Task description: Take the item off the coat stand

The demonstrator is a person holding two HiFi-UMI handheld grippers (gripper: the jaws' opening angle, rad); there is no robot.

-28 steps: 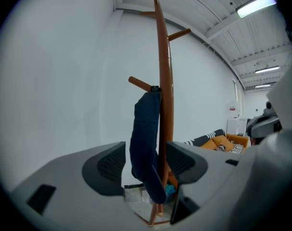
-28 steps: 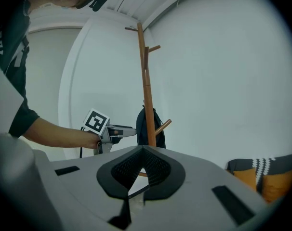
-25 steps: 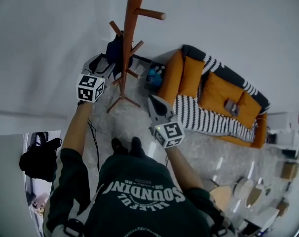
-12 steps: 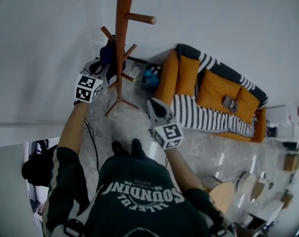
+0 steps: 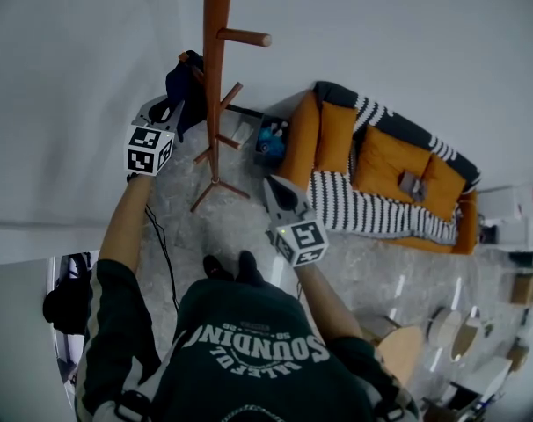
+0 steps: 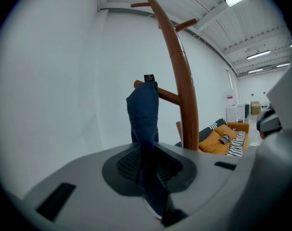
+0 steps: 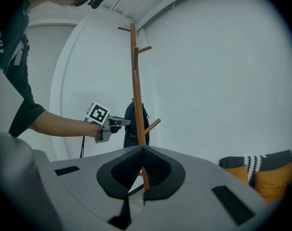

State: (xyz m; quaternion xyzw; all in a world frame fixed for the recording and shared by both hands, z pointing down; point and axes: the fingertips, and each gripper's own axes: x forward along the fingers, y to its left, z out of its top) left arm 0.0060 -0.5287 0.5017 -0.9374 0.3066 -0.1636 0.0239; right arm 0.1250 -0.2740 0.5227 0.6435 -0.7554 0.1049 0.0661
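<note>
**Left claw closes on the blue cloth on the coat stand**

In the head view, the tall brown coat stand [image 5: 215,77] is in the upper middle of the frame. It stands on the pale floor [image 5: 222,227], close to the white wall [image 5: 82,51]. A dark blue cloth [image 5: 183,82] hangs on the left side of its pole, in the upper left of the frame.

The left claw [image 5: 165,108] is at the cloth. In the left gripper view, the cloth hangs from a side peg [image 6: 167,96] in the middle of the frame. It runs down between the two jaws. The jaws are closing, and their dark pads sit tight on both sides of the cloth.

The right claw [image 5: 273,187] is near the middle of the head view, well apart from the stand. In the right gripper view its jaws are together with nothing between them.

An orange sofa [image 5: 381,170] with a striped blanket [image 5: 363,209] is at the right of the head view.
</note>
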